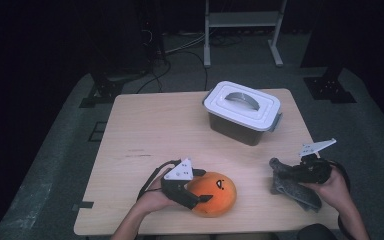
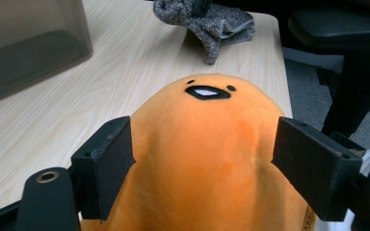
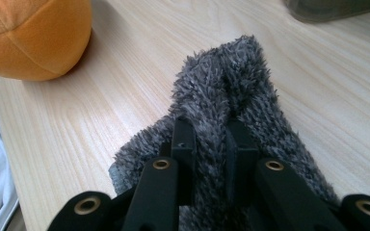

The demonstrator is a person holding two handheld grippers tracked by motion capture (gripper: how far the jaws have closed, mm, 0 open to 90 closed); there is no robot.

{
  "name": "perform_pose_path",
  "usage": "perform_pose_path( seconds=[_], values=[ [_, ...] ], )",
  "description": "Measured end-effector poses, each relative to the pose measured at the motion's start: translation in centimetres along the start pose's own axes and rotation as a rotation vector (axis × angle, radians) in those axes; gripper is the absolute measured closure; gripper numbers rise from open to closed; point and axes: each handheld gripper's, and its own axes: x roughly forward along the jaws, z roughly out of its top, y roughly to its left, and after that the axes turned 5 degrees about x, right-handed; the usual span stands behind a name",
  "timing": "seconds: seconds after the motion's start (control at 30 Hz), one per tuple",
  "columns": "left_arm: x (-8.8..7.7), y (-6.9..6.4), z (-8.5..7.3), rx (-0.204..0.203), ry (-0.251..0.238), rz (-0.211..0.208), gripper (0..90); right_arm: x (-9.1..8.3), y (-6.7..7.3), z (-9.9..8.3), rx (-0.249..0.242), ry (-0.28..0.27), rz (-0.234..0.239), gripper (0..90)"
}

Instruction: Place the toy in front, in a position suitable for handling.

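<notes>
At the near left of the table (image 1: pixel 145 125), the left tongs (image 1: pixel 200 199) sit around an orange plush toy (image 1: pixel 212 194) with a small black face; in the left gripper view the two black pads stand on either side of the toy's body (image 2: pixel 207 159), the left pad (image 2: pixel 107 163) against its flank and the right pad (image 2: pixel 313 163) just at its other flank; the fabric bulges freely between them, so the tongs read as apart and loosely astride the toy rather than clamped on it; the toy lies on the table near the front edge, its face turned away from the person.

Farther back, right of centre, stands a dark plastic storage box (image 1: pixel 240 125) with a white lid (image 1: pixel 242 105) and a grey handle on top, shut, well apart from both toys.

At the near right, the right tongs (image 1: pixel 280 172) are together, clamped on a grey fuzzy sock-like cloth (image 1: pixel 292 187); in the right gripper view the pads pinch a raised fold of the grey pile (image 3: pixel 221 106) between them; the rest of the cloth lies on the table just by the front right edge, with the orange toy (image 3: pixel 33 38) near it across bare wood.
</notes>
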Motion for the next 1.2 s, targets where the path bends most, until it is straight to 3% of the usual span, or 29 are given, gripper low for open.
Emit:
perform_pose_path(
  seconds=[0.33, 0.8, 1.03, 1.1, 1.2],
  values=[
    [0.1, 0.1, -0.2, -0.006, 0.013, -0.004, 20.1, 0.0, 0.8, 0.7, -0.035, -0.014, 0.013, 78.6],
    [0.1, 0.1, -0.2, -0.007, 0.015, -0.010, 19.8, -0.2, 0.0, 0.5, 0.007, -0.038, -0.024, 79.1],
    [0.1, 0.0, -0.2, -0.006, 0.016, -0.012, 19.4, 0.6, 0.1, 0.6, 0.003, 0.005, -0.013, 77.9],
    [0.0, 0.0, -0.1, -0.003, 0.018, -0.011, 19.3, 1.1, -0.1, 0.4, 0.020, 0.041, 0.019, 73.8],
    [-0.2, 0.1, -0.1, -0.002, 0.010, -0.008, 19.0, 1.9, -0.3, 0.1, 0.028, 0.085, 0.030, 65.8]
  ],
)
